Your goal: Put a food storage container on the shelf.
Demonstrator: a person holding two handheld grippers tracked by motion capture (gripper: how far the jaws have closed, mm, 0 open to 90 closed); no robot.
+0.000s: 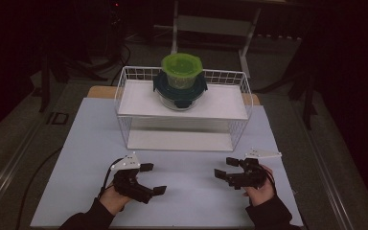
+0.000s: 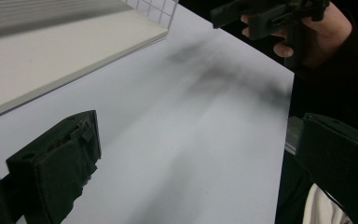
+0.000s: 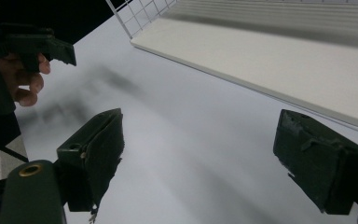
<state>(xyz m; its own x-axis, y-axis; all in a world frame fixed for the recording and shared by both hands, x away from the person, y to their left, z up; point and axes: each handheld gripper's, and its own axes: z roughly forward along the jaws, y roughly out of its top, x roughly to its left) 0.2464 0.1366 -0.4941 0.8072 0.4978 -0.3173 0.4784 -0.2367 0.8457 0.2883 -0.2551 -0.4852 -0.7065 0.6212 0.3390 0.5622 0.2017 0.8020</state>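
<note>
Both of your grippers rest low over the near half of the counter (image 1: 182, 206), well apart from the rack. Left gripper (image 1: 152, 178): jaws spread wide, nothing between them. Right gripper (image 1: 226, 167): likewise released, empty. They point inward toward each other; this reads as a ready stance, hands parked symmetrically before a reach, not mid-grasp.

The things nearest your reach sit on the upper shelf of the white wire rack (image 1: 124, 91), at the far side of the counter. Stacked there: a green-lidded container (image 1: 181, 67) on top of a dark-lidded glass container (image 1: 179, 91), centred on the shelf. Stacking likely saves shelf room; it also means the top one must come off first, or both move as a pair.

Count: two grippers, two containers, one rack with two shelves. The lower shelf (image 1: 179, 140) carries nothing. From the gripper views, bare counter lies between the jaws, the rack's base board just beyond.
</note>
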